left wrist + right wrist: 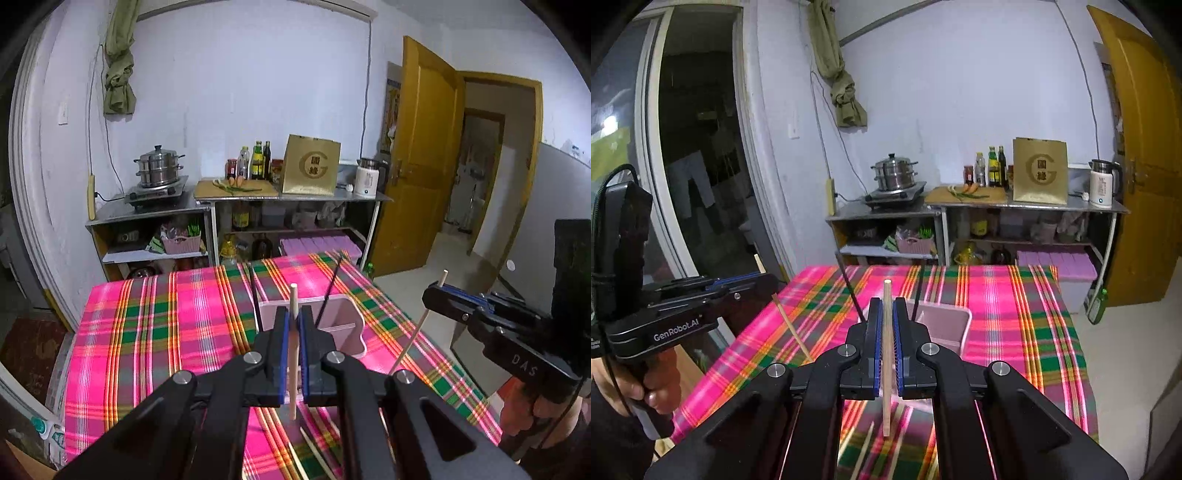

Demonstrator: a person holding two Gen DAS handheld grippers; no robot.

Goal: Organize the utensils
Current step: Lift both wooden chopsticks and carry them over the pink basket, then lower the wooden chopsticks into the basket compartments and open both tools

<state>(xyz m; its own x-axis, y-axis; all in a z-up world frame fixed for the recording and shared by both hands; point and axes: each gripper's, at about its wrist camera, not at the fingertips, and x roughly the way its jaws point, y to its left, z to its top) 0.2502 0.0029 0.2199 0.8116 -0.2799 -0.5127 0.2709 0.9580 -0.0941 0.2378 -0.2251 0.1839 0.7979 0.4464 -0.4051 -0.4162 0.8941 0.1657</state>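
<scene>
My left gripper (293, 325) is shut on a light wooden chopstick (293, 354), held upright above the plaid tablecloth. My right gripper (886, 317) is shut on a second wooden chopstick (887, 354), also upright. Each gripper shows in the other's view: the right one (439, 291) with its chopstick (410, 343), the left one (764, 280) with its chopstick (792, 328). A pink utensil holder (347, 325) stands just beyond both grippers, also in the right wrist view (947, 328), with two dark chopsticks (255, 295) standing in it. More wooden chopsticks (314, 450) lie on the cloth below.
The table wears a pink, green and orange plaid cloth (155, 332). Behind it stand metal shelves with a steamer pot (159, 166), bottles (255, 160), a gold paper bag (310, 164) and a white kettle (365, 177). A yellow door (421, 147) is open at right.
</scene>
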